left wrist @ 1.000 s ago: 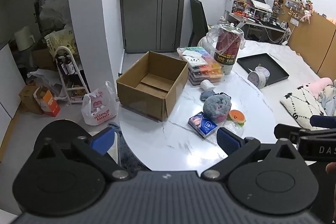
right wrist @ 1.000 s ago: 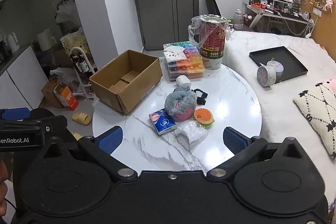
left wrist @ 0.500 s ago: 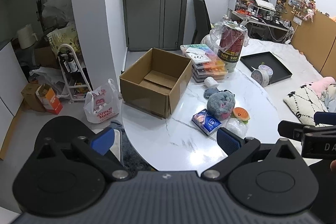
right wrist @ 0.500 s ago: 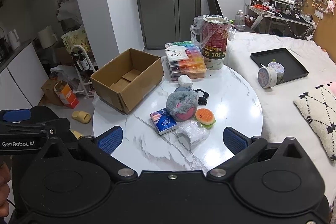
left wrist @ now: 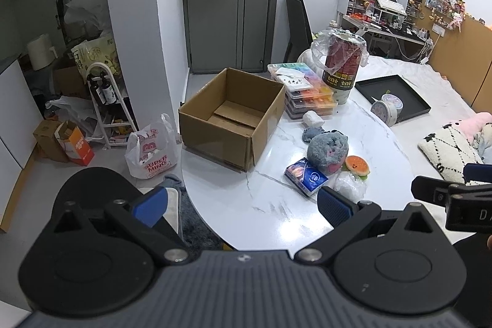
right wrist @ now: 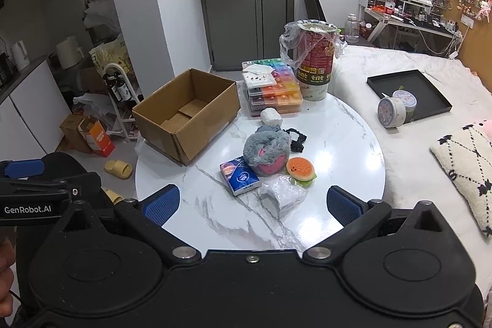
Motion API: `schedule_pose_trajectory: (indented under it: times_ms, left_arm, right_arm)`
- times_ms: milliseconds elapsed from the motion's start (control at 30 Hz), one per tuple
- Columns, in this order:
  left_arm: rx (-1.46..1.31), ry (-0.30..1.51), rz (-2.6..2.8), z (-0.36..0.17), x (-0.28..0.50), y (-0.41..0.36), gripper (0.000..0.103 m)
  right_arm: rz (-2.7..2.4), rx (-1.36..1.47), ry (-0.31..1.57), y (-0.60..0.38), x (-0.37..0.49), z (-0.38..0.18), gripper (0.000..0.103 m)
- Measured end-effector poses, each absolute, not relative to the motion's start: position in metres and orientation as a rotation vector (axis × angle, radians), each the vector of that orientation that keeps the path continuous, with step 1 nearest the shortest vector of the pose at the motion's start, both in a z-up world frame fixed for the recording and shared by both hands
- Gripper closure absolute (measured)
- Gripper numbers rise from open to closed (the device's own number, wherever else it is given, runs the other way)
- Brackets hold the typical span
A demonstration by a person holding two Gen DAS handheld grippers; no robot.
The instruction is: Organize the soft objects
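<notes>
Step in hand: approach. No soft object is in the cardboard box [right wrist: 187, 116] yet; its floor shows bare, so sorting appears not to have begun.
Left gripper [left wrist: 243, 205]: jaws spread wide, nothing between them, held above the near edge of the table [left wrist: 246, 205].
Right gripper [right wrist: 250, 203]: jaws spread wide, empty, hovering short of the object cluster.
Task objects: grey plush toy [right wrist: 267, 151] at table centre, touching the tissue pack [right wrist: 240, 179] and just beside the burger squishy [right wrist: 300, 169]; crinkled plastic bag [right wrist: 283, 194] nearest the right gripper; white soft lump [right wrist: 271, 116] and a dark fabric item [right wrist: 296, 140] behind the plush toy.
Next move: judged to be lowering the right gripper over the nearest piece, centring it between the jaws, then closing gently. The bag will likely deform and slip; take a full bite.
Destination: probably the box, left of the cluster and open-topped.
Hidden or unclear: contents of the plastic bag cannot be determined. The dark fabric item is partly covered by the plush toy; its type is uncertain. The near table edge is masked by both gripper bodies.
</notes>
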State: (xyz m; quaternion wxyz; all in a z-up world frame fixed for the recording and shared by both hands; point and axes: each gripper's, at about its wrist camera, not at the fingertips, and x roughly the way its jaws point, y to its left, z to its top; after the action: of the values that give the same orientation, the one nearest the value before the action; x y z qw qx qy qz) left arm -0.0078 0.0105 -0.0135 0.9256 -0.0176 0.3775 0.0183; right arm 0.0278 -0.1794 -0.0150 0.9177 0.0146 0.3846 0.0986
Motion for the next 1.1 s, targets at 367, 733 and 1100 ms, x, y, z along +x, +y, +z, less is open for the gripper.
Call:
schedule_pose_trajectory:
  times_ms: [367, 733, 1100]
  left_arm:
    - [-0.033, 0.772, 0.038, -0.0136, -0.0072, 0.0111, 0.0]
    - [-0.035, 0.772, 0.038, -0.0135, -0.0074, 0.0111, 0.0]
    - [-0.037, 0.775, 0.038, -0.0145, -0.0042, 0.0125, 0.0]
  right_arm:
    - [0.206, 0.024, 0.796, -0.1778, 0.0271, -0.0163, 0.0]
    - [0.207, 0.015, 0.794, -0.1754, 0.0264, -0.0153, 0.0]
    - [0.209, 0.023, 0.796, -0.1749, 0.028, -0.0165, 0.0]
